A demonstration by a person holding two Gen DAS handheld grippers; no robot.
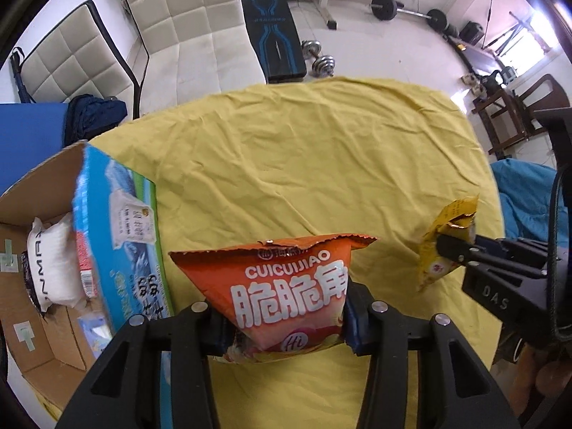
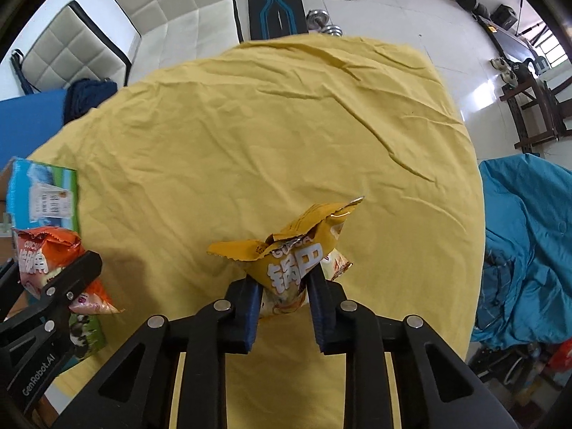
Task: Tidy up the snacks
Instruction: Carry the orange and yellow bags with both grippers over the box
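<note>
My left gripper [image 1: 284, 329] is shut on an orange snack bag [image 1: 286, 286] marked CUICUIJIAO, held upright above the yellow cloth. The same orange snack bag [image 2: 43, 261] and left gripper [image 2: 60, 286] show at the left of the right wrist view. My right gripper [image 2: 284, 307] is shut on a crumpled yellow snack bag [image 2: 293, 257], also lifted off the cloth. That yellow snack bag [image 1: 439, 246] appears at the right of the left wrist view, pinched by the right gripper [image 1: 454, 246]. An open cardboard box [image 1: 43, 286] with a blue printed flap sits to the left.
The box holds a white packet [image 1: 53, 264] and other wrappers. The table's yellow cloth [image 2: 250, 125] spreads ahead, wrinkled. Beyond the table stand two white padded chairs [image 1: 186, 28], a black bench [image 1: 275, 32] and dumbbells [image 1: 318, 57]. Blue fabric [image 2: 529, 243] lies right of the table.
</note>
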